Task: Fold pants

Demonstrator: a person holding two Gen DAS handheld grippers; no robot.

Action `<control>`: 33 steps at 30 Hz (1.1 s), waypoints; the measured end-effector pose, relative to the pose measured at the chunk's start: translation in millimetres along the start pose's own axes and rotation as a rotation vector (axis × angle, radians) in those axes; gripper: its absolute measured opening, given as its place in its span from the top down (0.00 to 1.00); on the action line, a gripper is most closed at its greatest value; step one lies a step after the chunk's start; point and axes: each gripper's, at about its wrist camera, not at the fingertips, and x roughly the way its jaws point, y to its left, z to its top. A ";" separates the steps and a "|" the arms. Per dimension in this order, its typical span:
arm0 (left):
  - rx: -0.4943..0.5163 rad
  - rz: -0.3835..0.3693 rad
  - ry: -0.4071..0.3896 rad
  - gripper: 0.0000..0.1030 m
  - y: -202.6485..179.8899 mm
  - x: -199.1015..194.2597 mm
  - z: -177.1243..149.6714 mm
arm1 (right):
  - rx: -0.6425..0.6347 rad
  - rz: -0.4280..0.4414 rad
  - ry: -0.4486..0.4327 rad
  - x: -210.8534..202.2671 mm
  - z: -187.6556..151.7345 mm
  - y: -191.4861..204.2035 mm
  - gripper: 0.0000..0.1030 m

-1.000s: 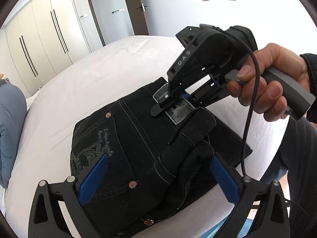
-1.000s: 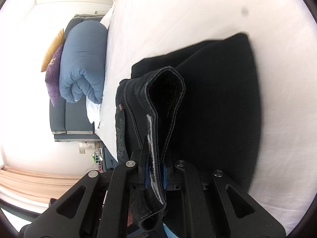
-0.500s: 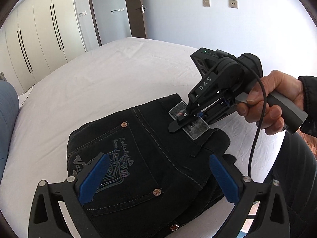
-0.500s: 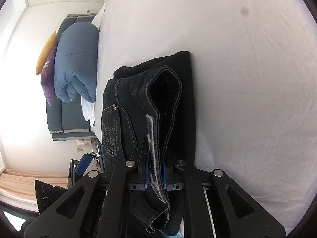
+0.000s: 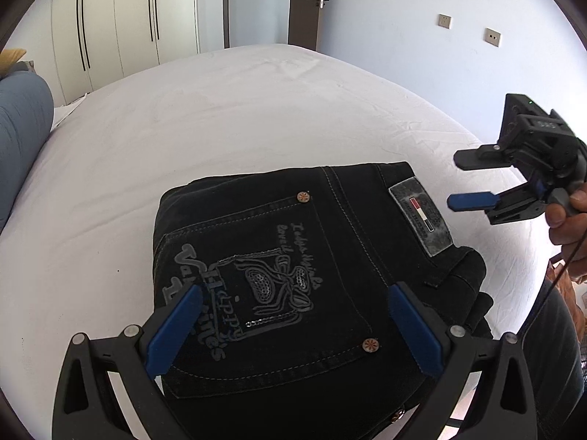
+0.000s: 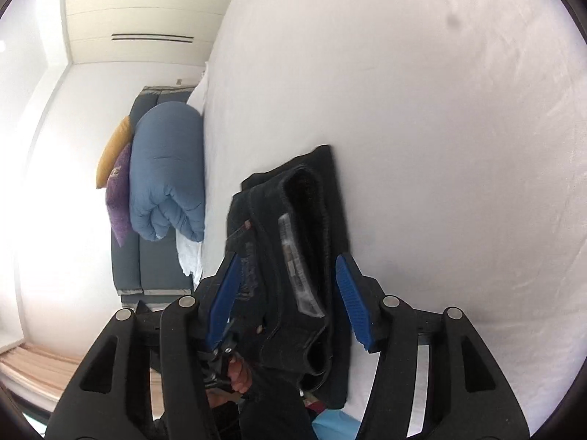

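The black denim pants (image 5: pixel 293 275) lie folded in a compact stack on the white bed (image 5: pixel 238 117), back pocket embroidery and grey waistband label up. My left gripper (image 5: pixel 293 326) is open and empty, hovering over the stack's near edge. My right gripper (image 5: pixel 455 179) is open and empty, in the air just right of the waistband label, held in a hand. In the right wrist view the pants (image 6: pixel 293 242) show edge-on between the open right gripper's (image 6: pixel 290 304) blue pads, not touched.
A rolled blue duvet (image 6: pixel 168 176) with purple and yellow pillows lies at the head of the bed. Wardrobe doors (image 5: pixel 110 29) and a room door (image 5: pixel 304 3) stand beyond the far side. The person's leg (image 5: pixel 550 348) is at the bed's right edge.
My right gripper opened, let go of the waistband and drew back to the right. The pants settled flat into a folded stack. My left gripper lifted slightly away.
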 end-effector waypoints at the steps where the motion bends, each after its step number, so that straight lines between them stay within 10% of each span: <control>1: -0.003 0.004 0.001 0.00 0.8 -0.8 -0.2 | -0.034 0.018 0.009 1.2 -4.0 12.5 0.63; 9: -0.047 0.020 -0.006 0.00 14.5 -7.1 3.0 | -0.038 -0.029 0.203 72.8 -54.4 19.4 0.72; 12: -0.046 0.024 -0.003 0.00 18.9 -9.9 3.5 | -0.059 -0.099 0.182 81.3 -69.6 -2.0 1.00; 16: -0.037 0.026 -0.011 0.04 28.2 -10.8 17.5 | -0.005 -0.038 0.163 83.2 -71.9 -19.0 1.00; 19: -0.047 -0.013 -0.014 0.24 44.3 -4.6 42.0 | -0.006 -0.040 0.155 85.7 -73.4 -18.8 1.00; 23: -0.196 -0.239 0.089 1.00 85.9 32.1 63.8 | 0.002 -0.035 0.145 88.8 -76.7 -20.0 1.00; 28: -0.292 -0.443 0.182 1.00 106.7 69.6 53.8 | 0.006 -0.031 0.139 87.4 -76.9 -25.7 1.00; 33: -0.360 -0.479 0.188 0.99 107.7 70.9 13.4 | 0.005 -0.028 0.142 74.1 -68.5 -33.2 1.00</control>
